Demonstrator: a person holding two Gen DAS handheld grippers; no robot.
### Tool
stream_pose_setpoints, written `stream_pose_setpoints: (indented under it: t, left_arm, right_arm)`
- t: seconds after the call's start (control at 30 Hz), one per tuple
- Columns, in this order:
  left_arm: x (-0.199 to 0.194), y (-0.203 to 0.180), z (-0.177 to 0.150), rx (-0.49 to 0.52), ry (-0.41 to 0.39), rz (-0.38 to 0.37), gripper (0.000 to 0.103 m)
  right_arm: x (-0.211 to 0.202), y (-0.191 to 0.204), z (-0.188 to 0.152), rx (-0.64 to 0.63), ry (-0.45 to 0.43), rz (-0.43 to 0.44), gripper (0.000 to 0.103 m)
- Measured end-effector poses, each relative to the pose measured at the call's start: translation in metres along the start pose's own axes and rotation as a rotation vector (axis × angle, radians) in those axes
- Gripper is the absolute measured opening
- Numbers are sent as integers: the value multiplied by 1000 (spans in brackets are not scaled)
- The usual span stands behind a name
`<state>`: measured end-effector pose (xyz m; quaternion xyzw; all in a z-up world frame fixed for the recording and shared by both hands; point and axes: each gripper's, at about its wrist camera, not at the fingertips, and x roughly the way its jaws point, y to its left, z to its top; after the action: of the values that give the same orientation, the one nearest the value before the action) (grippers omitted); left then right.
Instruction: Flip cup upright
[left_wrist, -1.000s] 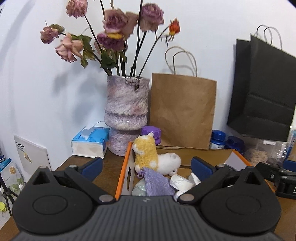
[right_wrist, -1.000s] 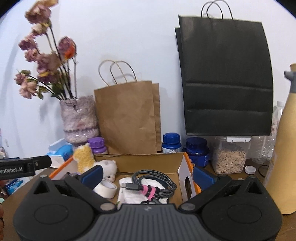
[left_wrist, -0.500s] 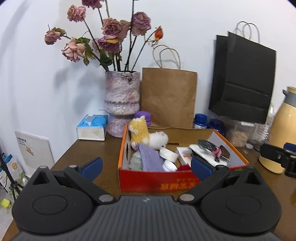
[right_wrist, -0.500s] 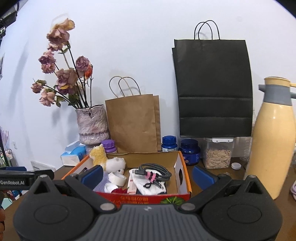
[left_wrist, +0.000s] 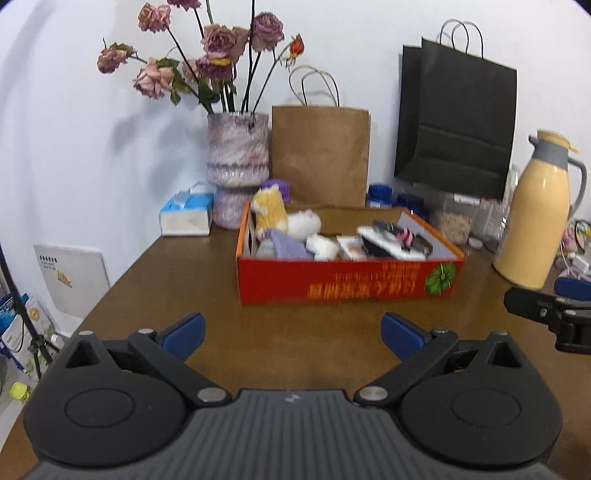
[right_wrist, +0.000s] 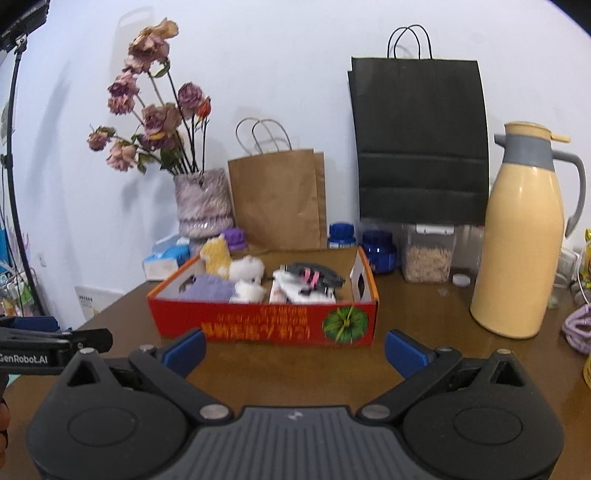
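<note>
No cup shows in either view. My left gripper (left_wrist: 293, 330) is open, its blue-padded fingers spread wide over bare brown tabletop (left_wrist: 177, 280), with nothing between them. My right gripper (right_wrist: 295, 345) is open too, also holding nothing, a short way in front of the red box (right_wrist: 266, 325). In the left wrist view the right gripper's body (left_wrist: 546, 314) juts in at the right edge. In the right wrist view the left gripper's body (right_wrist: 44, 347) juts in at the left edge.
The red cardboard box (left_wrist: 347, 280) holds plush toys, a purple cloth and a cable. Behind it stand a vase of dried roses (left_wrist: 236, 173), a brown paper bag (left_wrist: 319, 155), a black bag (right_wrist: 419, 140), blue jars (right_wrist: 378, 251) and a tissue box (left_wrist: 186, 214). A cream thermos jug (right_wrist: 517, 240) stands at the right.
Both grippers have pulled back from the red box and away from the wall. The box's front face and more tabletop now show, and the thermos jug has come into view.
</note>
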<state>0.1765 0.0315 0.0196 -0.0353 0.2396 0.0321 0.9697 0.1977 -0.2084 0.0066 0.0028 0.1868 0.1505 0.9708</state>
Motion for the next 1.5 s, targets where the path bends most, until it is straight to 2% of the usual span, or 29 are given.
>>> stream_pose_setpoints:
  t: [0.33,1.5]
  left_arm:
    - [-27,-4,-20,11,18,6,103]
    - [-48,-7,-28,15,19,-5,103]
  right_arm:
    - [-22,4,-23,-2,25,0,103]
    - [-35,6,-30,-4,24,4,103]
